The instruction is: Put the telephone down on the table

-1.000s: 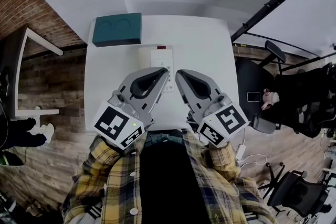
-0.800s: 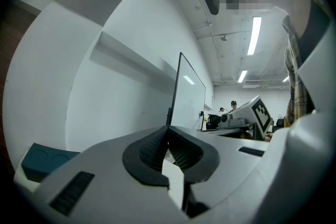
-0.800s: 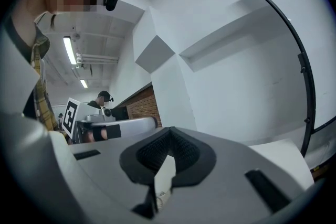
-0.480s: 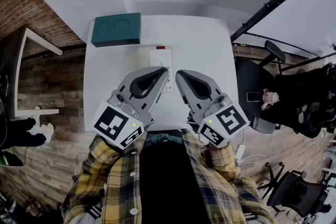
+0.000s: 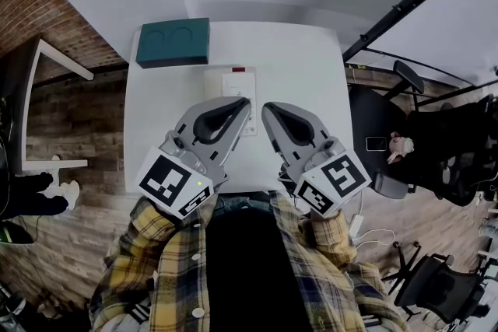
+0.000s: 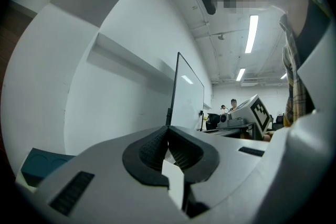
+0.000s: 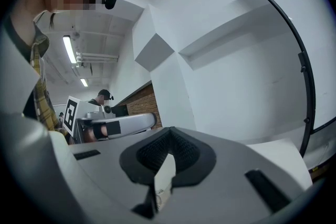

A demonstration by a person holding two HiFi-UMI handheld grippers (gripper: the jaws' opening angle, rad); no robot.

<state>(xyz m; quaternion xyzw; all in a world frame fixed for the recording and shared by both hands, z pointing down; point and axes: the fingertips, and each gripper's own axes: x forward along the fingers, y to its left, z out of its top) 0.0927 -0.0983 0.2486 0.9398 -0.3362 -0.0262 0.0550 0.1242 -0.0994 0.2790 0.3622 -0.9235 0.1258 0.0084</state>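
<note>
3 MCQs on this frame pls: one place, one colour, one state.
1. Where is the telephone?
A) on the table
B) on the floor
C) on a chair

2. What colour is the box?
A) red
B) teal
C) yellow

3. How do the jaws of the left gripper and right gripper stand?
A) both open
B) only left open
C) both shut

Answers:
1 A: the telephone lies flat mid-table, ahead of the grippers.
2 B: the box at the table's far left corner is teal.
3 C: each gripper view shows pads together with nothing between.
</note>
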